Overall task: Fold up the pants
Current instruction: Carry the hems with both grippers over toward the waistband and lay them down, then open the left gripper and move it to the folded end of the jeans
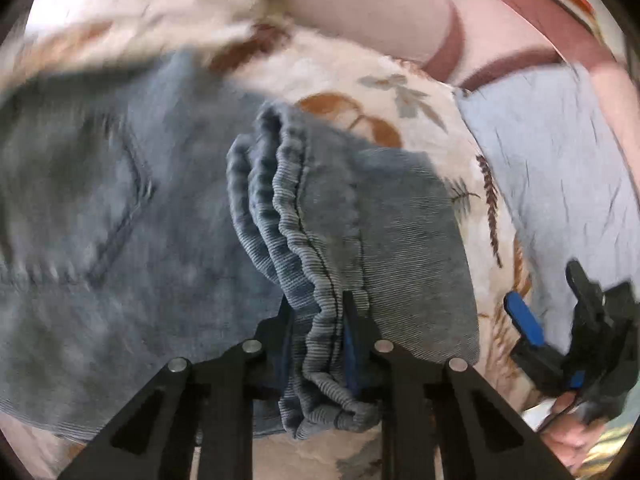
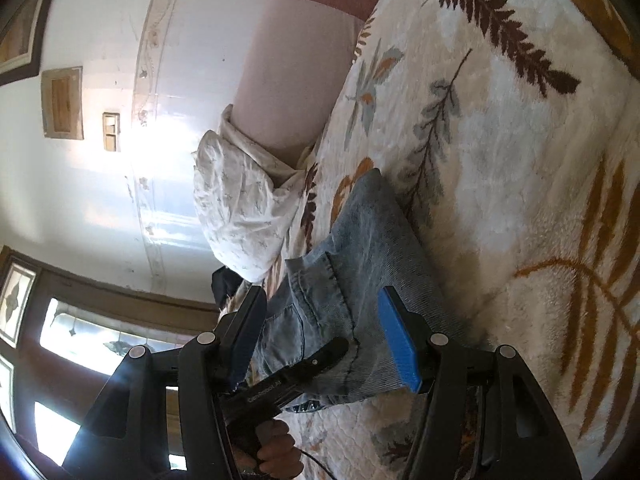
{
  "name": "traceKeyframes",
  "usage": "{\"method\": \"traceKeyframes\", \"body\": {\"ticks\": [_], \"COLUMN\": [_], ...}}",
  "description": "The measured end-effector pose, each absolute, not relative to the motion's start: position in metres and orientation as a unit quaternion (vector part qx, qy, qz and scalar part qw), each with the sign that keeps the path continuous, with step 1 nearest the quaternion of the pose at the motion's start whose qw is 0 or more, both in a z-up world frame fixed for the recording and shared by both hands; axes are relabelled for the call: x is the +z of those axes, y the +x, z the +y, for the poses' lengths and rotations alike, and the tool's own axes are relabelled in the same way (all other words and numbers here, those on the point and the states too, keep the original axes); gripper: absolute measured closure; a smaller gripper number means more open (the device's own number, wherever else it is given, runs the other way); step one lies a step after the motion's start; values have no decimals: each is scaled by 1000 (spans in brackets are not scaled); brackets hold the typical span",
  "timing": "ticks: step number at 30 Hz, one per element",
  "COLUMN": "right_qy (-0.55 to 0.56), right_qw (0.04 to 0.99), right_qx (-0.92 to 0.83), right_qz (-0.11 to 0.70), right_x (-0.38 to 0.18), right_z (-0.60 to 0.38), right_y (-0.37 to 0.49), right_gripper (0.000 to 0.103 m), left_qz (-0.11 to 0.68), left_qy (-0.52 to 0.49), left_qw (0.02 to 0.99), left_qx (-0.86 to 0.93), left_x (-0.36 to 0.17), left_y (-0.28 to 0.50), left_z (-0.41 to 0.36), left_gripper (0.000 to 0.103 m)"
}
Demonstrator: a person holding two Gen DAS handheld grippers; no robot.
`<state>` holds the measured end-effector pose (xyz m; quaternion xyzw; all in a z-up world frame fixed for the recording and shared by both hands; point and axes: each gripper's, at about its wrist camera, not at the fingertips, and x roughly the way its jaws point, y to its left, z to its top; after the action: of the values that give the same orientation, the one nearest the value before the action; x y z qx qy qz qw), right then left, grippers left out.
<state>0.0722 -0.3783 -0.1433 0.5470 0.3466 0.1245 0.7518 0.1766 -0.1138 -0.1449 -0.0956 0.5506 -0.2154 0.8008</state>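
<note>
Pants (image 1: 168, 216) of faded blue-grey corduroy lie on a cream blanket (image 1: 424, 80) patterned with rust and grey-blue leaves, which covers a bed. In the left wrist view the left gripper (image 1: 318, 344) is clamped on a bunched, ruffled edge of the pants, its black fingers and blue pads pressing the gathered folds from both sides; a stitched back pocket shows to the left, blurred. At the right edge of that view the right gripper (image 1: 560, 304) appears with its jaws apart and nothing between them, and a hand (image 1: 568, 436) shows below it. The right wrist view shows the right gripper (image 2: 324, 340) standing open above the blanket (image 2: 500, 160), its blue pad (image 2: 400, 344) on one side, with the folded pants (image 2: 360, 248) lying beyond and between the fingers but not pinched. There the left gripper's black body (image 2: 280, 384) crosses the cloth, held by a hand (image 2: 276, 448), and carries small white lettering too blurred to read with certainty. A white crumpled pillow (image 2: 236, 208) and a pink bolster (image 2: 296, 76) lie beyond the pants.
</note>
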Motion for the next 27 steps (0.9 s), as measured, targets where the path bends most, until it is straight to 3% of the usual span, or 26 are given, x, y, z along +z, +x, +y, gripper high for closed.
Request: {"method": "traceKeyframes", "body": {"ticks": [4,6,8,10,13,16,20,27], "right_qy": [546,544,542,537,529,521,512,478], "right_qw": [751,750,748,747,746,749,752,756], "right_qx": [122,119,117,117,122,133,145,160], "right_qz": [351,356,364,374,385,387,389,417], "right_x": [-145,-147,-150,-152,-153,-151,-147,-151], "right_z": [-377,-376,-373,-369,-362,-356,-341,-296], "right_y": [73,74,76,79,83,85,90,108], "right_gripper": [45,45,45,45,45,45,45,45], "left_qz": [494,521,551,544,546,516,470,405], "left_qy": [-10,-24,-38,-65,-71,-44,-41,-95], "left_qw": [838,823,807,808,808,832,864,909], "left_qx": [-231,-226,-211,-218,-210,-199,-175,-15], "left_x": [-125,-137,-158,-163,-156,-140,-121,-109], "left_y": [170,177,181,179,173,156,125,84], "left_z": [-128,-123,-114,-104,-102,-92,-46,90], "left_gripper": [81,80,73,72,51,45,38,37]}}
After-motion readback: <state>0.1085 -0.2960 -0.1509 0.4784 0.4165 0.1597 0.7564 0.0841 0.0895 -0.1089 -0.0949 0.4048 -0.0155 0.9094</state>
